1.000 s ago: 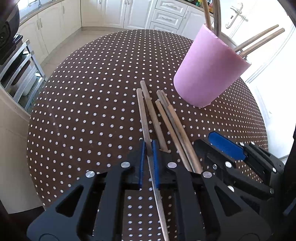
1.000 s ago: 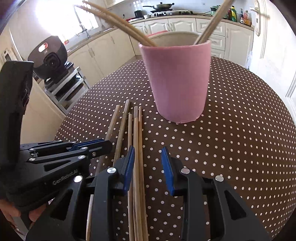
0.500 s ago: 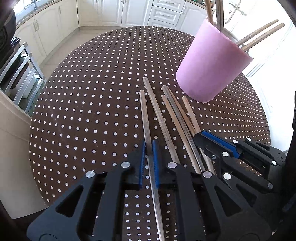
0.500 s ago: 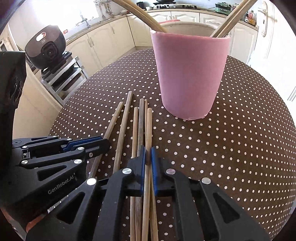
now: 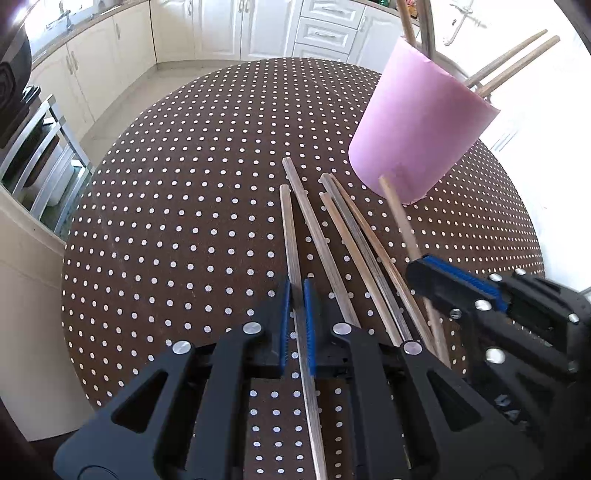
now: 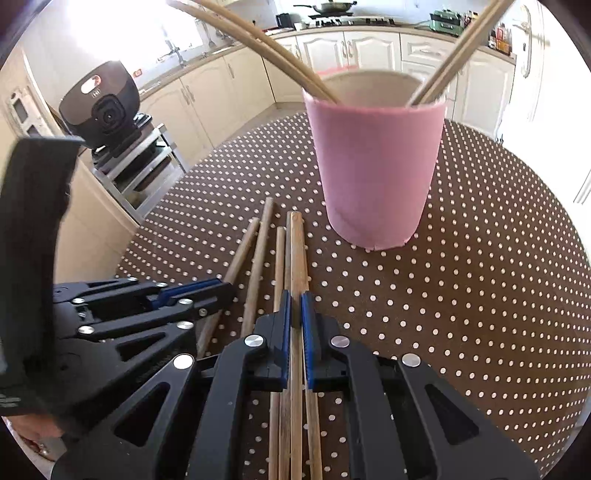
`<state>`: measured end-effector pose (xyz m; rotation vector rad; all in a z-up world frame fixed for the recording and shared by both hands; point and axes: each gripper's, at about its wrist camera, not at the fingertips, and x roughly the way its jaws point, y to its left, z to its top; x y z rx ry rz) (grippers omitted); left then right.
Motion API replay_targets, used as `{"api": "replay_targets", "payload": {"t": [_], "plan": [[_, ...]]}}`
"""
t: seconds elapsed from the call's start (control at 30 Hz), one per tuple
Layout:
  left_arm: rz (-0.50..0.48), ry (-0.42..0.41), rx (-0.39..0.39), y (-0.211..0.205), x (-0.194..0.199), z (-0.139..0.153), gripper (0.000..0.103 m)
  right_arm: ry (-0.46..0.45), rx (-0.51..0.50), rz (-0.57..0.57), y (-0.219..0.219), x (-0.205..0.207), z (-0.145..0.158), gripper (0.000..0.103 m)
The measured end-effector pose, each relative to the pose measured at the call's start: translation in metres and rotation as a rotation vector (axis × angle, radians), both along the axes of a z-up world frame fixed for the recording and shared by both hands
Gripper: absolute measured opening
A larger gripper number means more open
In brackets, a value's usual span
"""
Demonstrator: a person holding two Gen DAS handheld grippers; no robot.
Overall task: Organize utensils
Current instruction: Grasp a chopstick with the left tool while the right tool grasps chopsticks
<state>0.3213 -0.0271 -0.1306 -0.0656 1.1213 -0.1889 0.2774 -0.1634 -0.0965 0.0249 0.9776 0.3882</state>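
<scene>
A pink cup (image 5: 419, 136) (image 6: 376, 173) stands on the brown polka-dot table (image 5: 184, 221) (image 6: 480, 295) with several chopsticks leaning in it. Several wooden chopsticks (image 5: 354, 243) (image 6: 258, 254) lie side by side in front of the cup. My left gripper (image 5: 296, 295) is shut on one chopstick (image 5: 290, 236) at the left of the row. My right gripper (image 6: 295, 306) is shut on another chopstick (image 6: 296, 251) and holds its far end lifted off the table, toward the cup; that chopstick also shows in the left wrist view (image 5: 400, 221). The two grippers are side by side.
White kitchen cabinets (image 5: 258, 29) line the far wall. A black rice cooker (image 6: 101, 103) sits on a metal rack (image 6: 144, 162) to the left of the table. The table edge drops off at the left.
The right gripper closed on a chopstick and raised it off the table. The left gripper stayed shut on its chopstick and pulled back slightly.
</scene>
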Motion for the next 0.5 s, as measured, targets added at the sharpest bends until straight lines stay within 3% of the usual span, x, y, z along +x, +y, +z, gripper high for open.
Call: {"api": "replay_targets", "payload": {"t": [0.23, 0.5], "plan": [[-0.016, -0.011, -0.001, 0.003, -0.012, 0.004, 0.007, -0.008, 0.001, 0.000, -0.003, -0.007, 0.003, 0.005], [-0.041, -0.130, -0.044, 0.011, -0.042, 0.050, 0.007, -0.039, 0.021, -0.012, -0.007, -0.014, 0.016, 0.005]]}}
